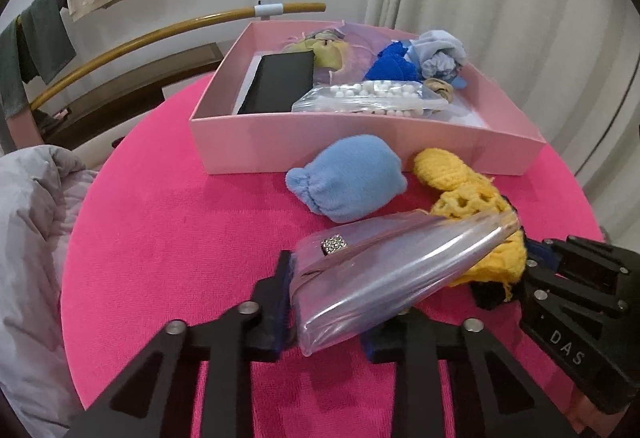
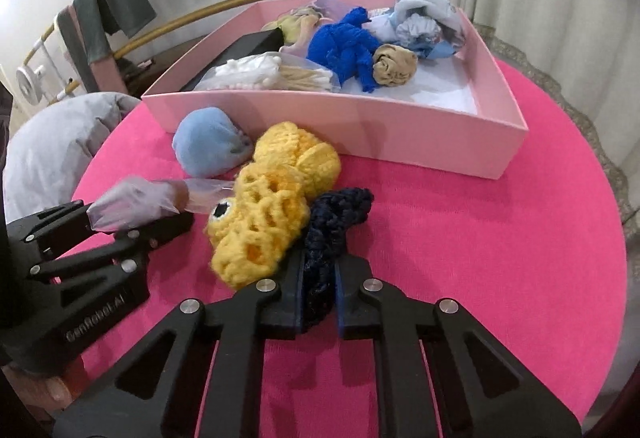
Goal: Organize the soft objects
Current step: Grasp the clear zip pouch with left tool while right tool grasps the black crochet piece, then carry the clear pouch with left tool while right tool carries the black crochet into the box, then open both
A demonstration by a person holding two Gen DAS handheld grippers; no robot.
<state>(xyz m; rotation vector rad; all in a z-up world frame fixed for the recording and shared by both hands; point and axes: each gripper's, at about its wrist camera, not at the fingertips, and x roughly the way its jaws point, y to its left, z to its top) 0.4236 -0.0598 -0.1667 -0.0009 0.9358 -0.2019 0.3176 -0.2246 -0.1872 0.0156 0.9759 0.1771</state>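
My left gripper (image 1: 324, 302) is clamped on the near end of a clear plastic pouch (image 1: 384, 270) with a small rhinestone clasp, its far end tilting up over the yellow crochet toy (image 2: 268, 206). My right gripper (image 2: 318, 290) is pinched tight on the toy's dark navy knitted part (image 2: 332, 230), the yellow body spilling off to the left of my fingers. Just beyond lies a light blue fleece pouch (image 1: 348, 182), touching the toy and close against the near wall of the pink box (image 1: 360, 154), which already holds a bag of white beads (image 1: 376, 98), a black case, blue fabric and other bundles. The pouch is slick and I grip only its edge, so it could slide free if I swing fast; the toy hangs from one limb and may snag the pouch or drag the fleece pouch along. Both grippers sit low over the pink tablecloth (image 2: 480, 238), angled forward toward the box, close beside each other.
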